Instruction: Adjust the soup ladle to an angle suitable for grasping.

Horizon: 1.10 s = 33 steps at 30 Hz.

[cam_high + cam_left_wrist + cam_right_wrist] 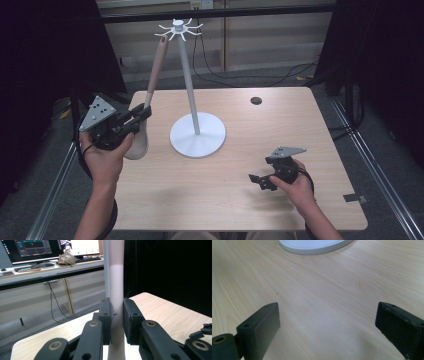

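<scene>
High view, forearms: enter from the bottom edge, each hand around a black two-jaw gripper.
High view, left gripper (141, 113): clenched on the lower handle of a long pale pink silicone spatula (155, 75); blade low beside the counter's left edge, handle top leaning up against a hook of the white metal hanging stand with round base (197, 135).
High view, right gripper (257, 179): low over the light wooden counter (280, 120), well apart from the stand, holding nothing.
Left gripper view, grip: jaws nearly closed, pads pressed on both sides of the spatula handle (116, 287), which rises upright between them with the stand's pole just behind.
Right gripper view, grip: jaws spread wide, bare woodgrain between them, rim of the white base (317, 248) at the top.
Step, as judged: hanging the spatula on the stand, or lifting it off; cannot tell which.
Next move, as judged: small, careful raise so the handle's top clears or catches the hook without tipping the stand.
</scene>
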Each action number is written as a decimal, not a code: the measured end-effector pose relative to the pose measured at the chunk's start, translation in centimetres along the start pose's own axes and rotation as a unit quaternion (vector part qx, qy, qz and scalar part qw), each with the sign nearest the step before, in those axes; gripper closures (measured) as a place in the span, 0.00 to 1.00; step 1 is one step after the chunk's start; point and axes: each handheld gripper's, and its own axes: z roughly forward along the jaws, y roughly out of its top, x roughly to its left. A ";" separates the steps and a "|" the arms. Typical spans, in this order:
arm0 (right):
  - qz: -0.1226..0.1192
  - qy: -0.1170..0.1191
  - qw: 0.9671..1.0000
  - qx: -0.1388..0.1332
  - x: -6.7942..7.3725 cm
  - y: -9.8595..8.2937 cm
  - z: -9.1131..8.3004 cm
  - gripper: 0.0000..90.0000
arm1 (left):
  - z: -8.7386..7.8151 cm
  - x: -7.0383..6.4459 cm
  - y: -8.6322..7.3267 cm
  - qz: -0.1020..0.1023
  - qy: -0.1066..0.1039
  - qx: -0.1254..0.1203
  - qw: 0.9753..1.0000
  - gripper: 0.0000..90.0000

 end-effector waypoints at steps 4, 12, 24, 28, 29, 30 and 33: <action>-0.002 0.000 1.000 0.000 0.0 0.0 0.1 0.06 | 0.3 0.0 -0.1 -0.002 0.005 0.001 1.000 0.87; -0.001 0.000 1.000 0.001 0.0 0.0 0.0 0.06 | 0.8 0.0 -0.4 -0.005 0.007 0.008 1.000 0.87; -0.001 0.000 1.000 -0.001 -0.1 0.0 -0.1 0.06 | 2.6 -0.2 -0.8 -0.009 0.012 0.021 1.000 0.87; 0.000 0.000 1.000 -0.001 -0.2 0.0 -0.1 0.06 | 3.3 -0.2 -1.0 -0.014 0.009 0.022 1.000 0.87; 0.000 0.000 1.000 -0.001 -0.2 0.0 -0.1 0.06 | 3.5 -0.2 -1.0 -0.013 0.011 0.026 1.000 0.87; 0.000 0.000 1.000 -0.001 -0.2 0.0 -0.1 0.06 | 3.6 -0.2 -1.1 -0.013 0.008 0.026 1.000 0.87; 0.000 0.000 1.000 -0.001 -0.2 0.0 -0.1 0.06 | 4.1 -0.2 -1.1 -0.016 0.006 0.029 0.999 0.87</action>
